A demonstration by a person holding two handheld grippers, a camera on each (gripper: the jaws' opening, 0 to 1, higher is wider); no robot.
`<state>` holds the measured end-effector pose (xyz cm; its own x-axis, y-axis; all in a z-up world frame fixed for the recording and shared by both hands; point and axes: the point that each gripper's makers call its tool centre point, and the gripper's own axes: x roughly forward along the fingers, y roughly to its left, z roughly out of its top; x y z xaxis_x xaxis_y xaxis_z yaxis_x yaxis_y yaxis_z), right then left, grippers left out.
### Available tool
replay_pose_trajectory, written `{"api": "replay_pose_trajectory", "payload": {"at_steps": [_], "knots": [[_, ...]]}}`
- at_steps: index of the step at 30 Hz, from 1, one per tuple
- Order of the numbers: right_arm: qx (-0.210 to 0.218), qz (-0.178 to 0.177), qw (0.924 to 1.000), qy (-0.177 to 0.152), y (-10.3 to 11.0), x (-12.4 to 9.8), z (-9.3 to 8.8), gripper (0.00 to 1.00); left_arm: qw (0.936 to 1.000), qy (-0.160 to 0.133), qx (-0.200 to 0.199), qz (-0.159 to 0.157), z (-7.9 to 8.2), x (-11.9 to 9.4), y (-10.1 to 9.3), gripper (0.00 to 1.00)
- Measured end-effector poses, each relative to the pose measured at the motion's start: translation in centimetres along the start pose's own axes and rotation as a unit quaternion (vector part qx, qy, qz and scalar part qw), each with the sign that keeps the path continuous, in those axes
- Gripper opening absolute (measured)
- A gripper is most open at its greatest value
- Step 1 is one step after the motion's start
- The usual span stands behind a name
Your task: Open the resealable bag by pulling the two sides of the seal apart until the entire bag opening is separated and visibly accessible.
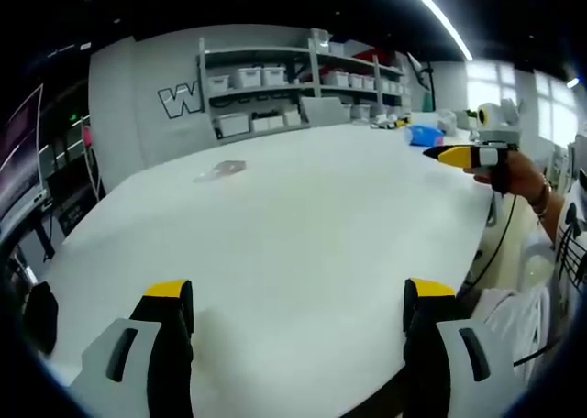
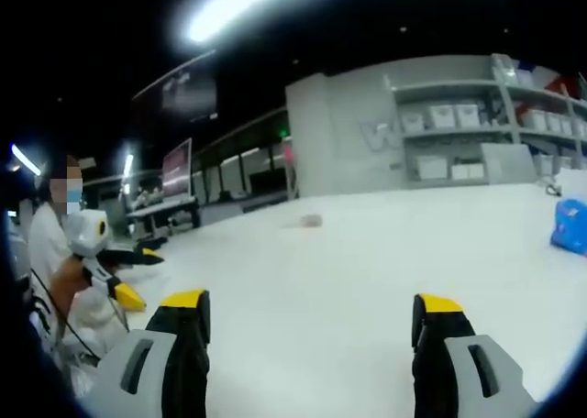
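White and broad, the table (image 1: 303, 225) carries the resealable bag (image 1: 220, 170) far ahead of the left gripper (image 1: 298, 303) and a little to its left — a small clear pouch lying flat, with its seal too small to read. In the right gripper view the same bag (image 2: 310, 221) is a faint pale patch well ahead of the right gripper (image 2: 312, 313), roughly in line with the gap between its jaws. Both grippers have their yellow-tipped jaws spread wide with only bare table between them, and neither touches the bag. In the left gripper view the right gripper (image 1: 456, 155) comes in from the right above the table's far edge, held in a hand (image 1: 514, 172); in the right gripper view the left gripper (image 2: 131, 298) shows at the left, held by a person in white (image 2: 46, 244). A blue object (image 2: 570, 225) lies on the table off to the right of the right gripper — its make is unclear. Beyond the table's far edge stand grey shelves with white bins (image 1: 275, 93) against a grey wall.
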<state>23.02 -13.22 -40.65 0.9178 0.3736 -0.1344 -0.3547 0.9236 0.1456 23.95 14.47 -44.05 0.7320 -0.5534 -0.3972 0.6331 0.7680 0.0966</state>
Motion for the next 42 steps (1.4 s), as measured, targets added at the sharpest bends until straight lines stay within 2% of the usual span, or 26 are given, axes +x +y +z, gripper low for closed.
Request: {"api": "replay_pose_trajectory", "payload": {"at_steps": [8,21,42], "knots": [[-0.001,0.005,1.0000,0.008,0.3,0.3,-0.5,0.92,1.0000,0.003,0.003,-0.006,-0.2,0.2,-0.5,0.94],[-0.002,0.003,0.9999,0.011,0.1,0.3,-0.7,0.92,1.0000,0.005,0.002,-0.004,-0.3,0.4,-0.2,0.94],[-0.014,0.012,0.9998,0.005,0.7,-0.1,0.2,0.91,0.9999,-0.007,0.005,0.013,0.6,-0.7,0.7,0.94]]}}
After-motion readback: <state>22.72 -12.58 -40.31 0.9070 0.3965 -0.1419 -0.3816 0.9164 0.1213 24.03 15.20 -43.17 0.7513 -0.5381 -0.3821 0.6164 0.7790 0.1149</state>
